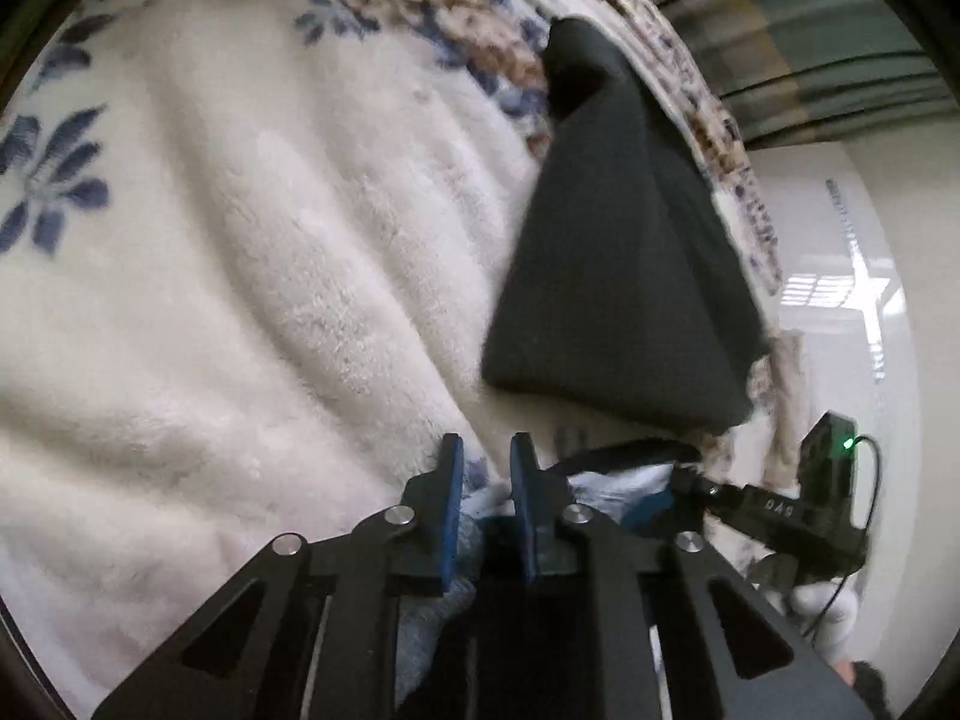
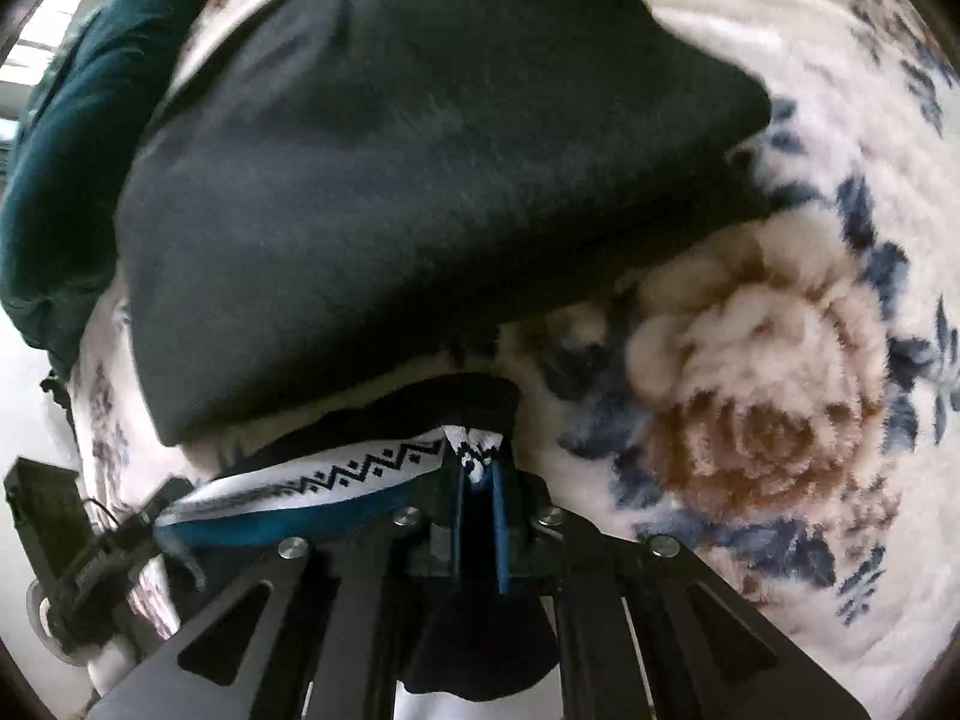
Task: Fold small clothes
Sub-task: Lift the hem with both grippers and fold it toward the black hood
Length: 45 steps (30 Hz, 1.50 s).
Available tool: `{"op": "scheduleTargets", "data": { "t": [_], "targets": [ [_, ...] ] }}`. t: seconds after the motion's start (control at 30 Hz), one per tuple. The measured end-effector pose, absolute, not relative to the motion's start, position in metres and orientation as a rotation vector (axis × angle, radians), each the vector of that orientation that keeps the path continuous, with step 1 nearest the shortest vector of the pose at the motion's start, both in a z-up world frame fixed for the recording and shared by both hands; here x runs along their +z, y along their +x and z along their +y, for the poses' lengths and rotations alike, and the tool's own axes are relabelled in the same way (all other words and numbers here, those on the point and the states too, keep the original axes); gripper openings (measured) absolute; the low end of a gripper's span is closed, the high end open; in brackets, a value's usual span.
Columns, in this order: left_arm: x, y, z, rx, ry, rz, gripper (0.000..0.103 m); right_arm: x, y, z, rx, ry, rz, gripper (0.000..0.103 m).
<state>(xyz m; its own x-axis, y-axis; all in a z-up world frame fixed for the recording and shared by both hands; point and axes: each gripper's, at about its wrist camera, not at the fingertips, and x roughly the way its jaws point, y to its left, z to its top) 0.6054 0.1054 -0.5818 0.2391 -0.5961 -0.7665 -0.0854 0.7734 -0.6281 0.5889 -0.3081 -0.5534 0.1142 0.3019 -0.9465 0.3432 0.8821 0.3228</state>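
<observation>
Floral fleece blanket (image 1: 252,276) fills both views; folded dark garment (image 2: 384,180) lies upper centre. Your right gripper (image 2: 477,480) pinches the patterned sock (image 2: 336,471), lower centre, mid-fold. Your left gripper (image 1: 486,480): jaws slightly parted, light cloth between; grip uncertain. Next: lay it flat.

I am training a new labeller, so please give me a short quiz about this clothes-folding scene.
1. True or false: the dark folded garment lies on the floral blanket.
2. What does the right hand-held gripper pinch? A) patterned cloth B) teal cushion C) nothing
3. Fill in: the blanket's large rose is cream and ____.
Key: 1 true; 2 A; 3 brown.
</observation>
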Motion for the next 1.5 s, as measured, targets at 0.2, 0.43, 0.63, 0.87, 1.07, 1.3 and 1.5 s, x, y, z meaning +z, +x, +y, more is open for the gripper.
{"op": "scheduleTargets", "data": {
  "t": [0.2, 0.43, 0.63, 0.87, 1.07, 1.3, 1.5],
  "targets": [
    [-0.542, 0.535, 0.105, -0.451, -0.672, 1.264, 0.062, -0.51, 0.524, -0.31, 0.023, 0.613, 1.444, 0.049],
    [-0.57, 0.479, 0.07, -0.454, -0.623, 1.356, 0.01, -0.545, 0.416, -0.31, 0.01, 0.805, 1.582, 0.054],
    [-0.579, 0.492, 0.085, -0.389, -0.618, 1.338, 0.01, -0.564, 0.387, -0.318, -0.042, 0.888, 1.512, 0.004],
    [-0.568, 0.489, 0.078, -0.427, -0.554, 1.36, 0.018, -0.554, 0.394, -0.326, -0.056, 0.764, 1.531, 0.002],
    [-0.529, 0.44, 0.094, -0.482, -0.63, 1.311, 0.05, -0.522, 0.37, -0.324, 0.056, 0.766, 1.554, 0.053],
    [-0.526, 0.315, 0.109, -0.438, -0.662, 1.417, 0.05, -0.524, 0.269, -0.309, 0.141, 0.758, 1.699, 0.053],
    [-0.57, 0.221, 0.098, -0.373, -0.572, 1.604, 0.047, -0.563, 0.168, -0.291, 0.123, 0.835, 1.843, 0.053]
  ]
}}
